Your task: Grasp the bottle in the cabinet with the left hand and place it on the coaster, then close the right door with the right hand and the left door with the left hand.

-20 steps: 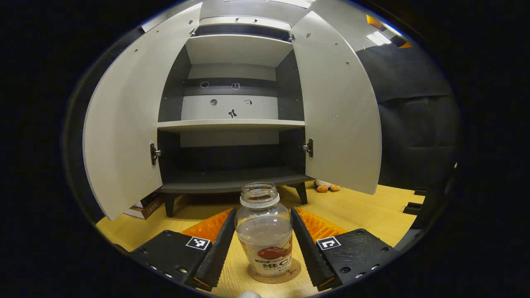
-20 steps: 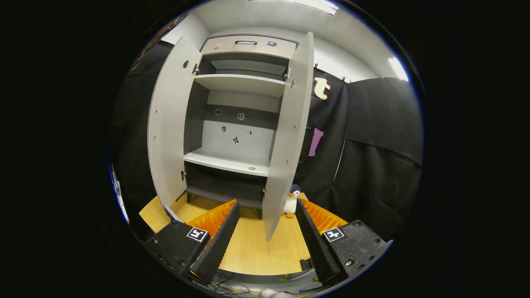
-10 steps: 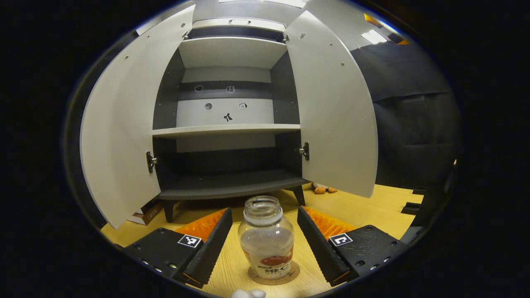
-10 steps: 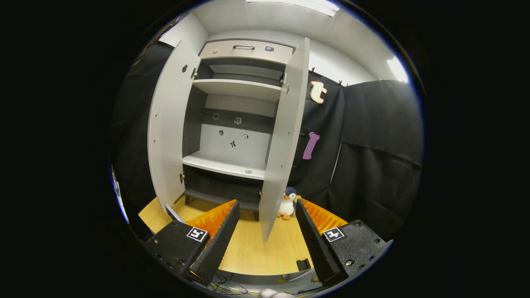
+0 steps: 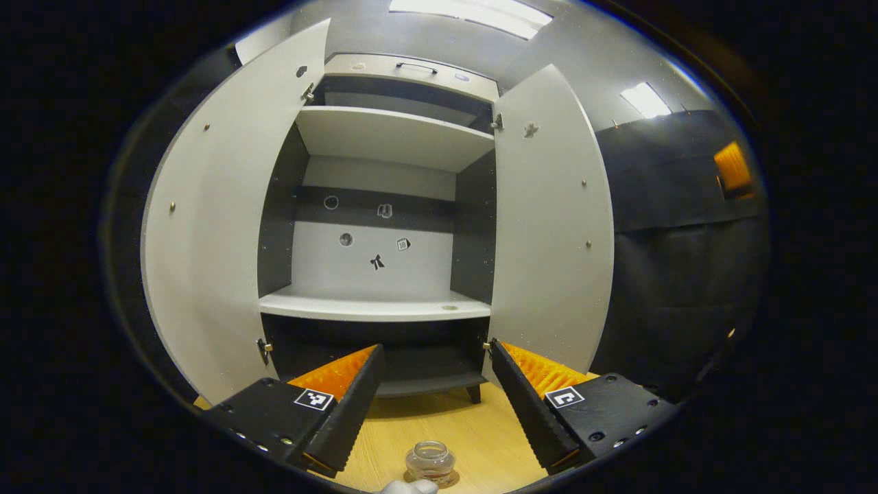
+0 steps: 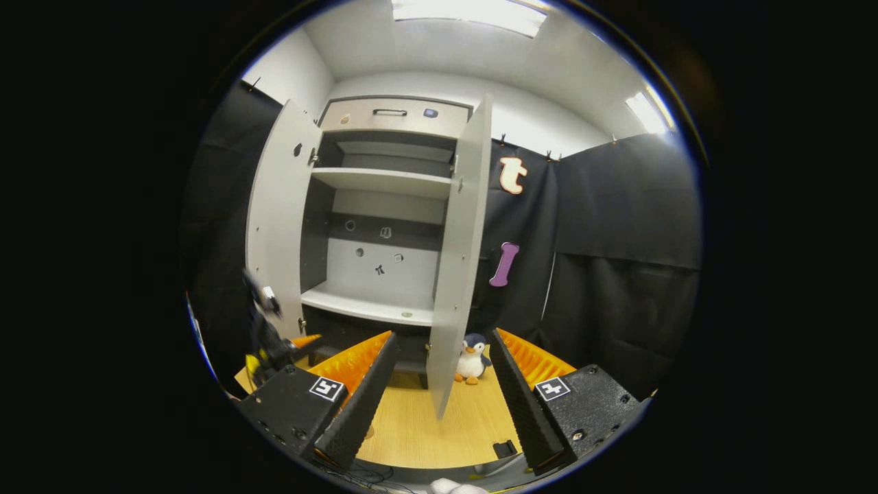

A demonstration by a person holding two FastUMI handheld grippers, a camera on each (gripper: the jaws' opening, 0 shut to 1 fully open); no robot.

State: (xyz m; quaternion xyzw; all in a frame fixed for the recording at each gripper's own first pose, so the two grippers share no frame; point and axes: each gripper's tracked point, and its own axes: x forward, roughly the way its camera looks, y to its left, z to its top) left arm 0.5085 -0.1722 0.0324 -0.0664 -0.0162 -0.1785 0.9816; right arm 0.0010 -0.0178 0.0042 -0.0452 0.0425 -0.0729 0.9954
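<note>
Clear glass bottle (image 5: 429, 461), lidless, with a wide threaded neck and a printed label, stands upright on the round cork coaster (image 5: 446, 478) on the pale wood-grain floor (image 5: 473, 439). It sits low in the left gripper view, below and apart from the left gripper (image 5: 434, 401), whose two ribbed, wedge-shaped fingers are spread wide and hold nothing. Ahead stands the tall grey laminate cabinet (image 5: 384, 137) with a dark interior, flat shelves and small stickers on its back panel. Left door (image 5: 212, 226) and right door (image 5: 549, 226) both stand open, metal hinges showing. In the right gripper view the right gripper (image 6: 439, 401) likewise has its fingers wide apart and empty, facing the thin edge of the right door. A plush penguin toy (image 6: 472, 357) stands on the floor just beside that door. The left gripper appears blurred at the left of this view
</note>
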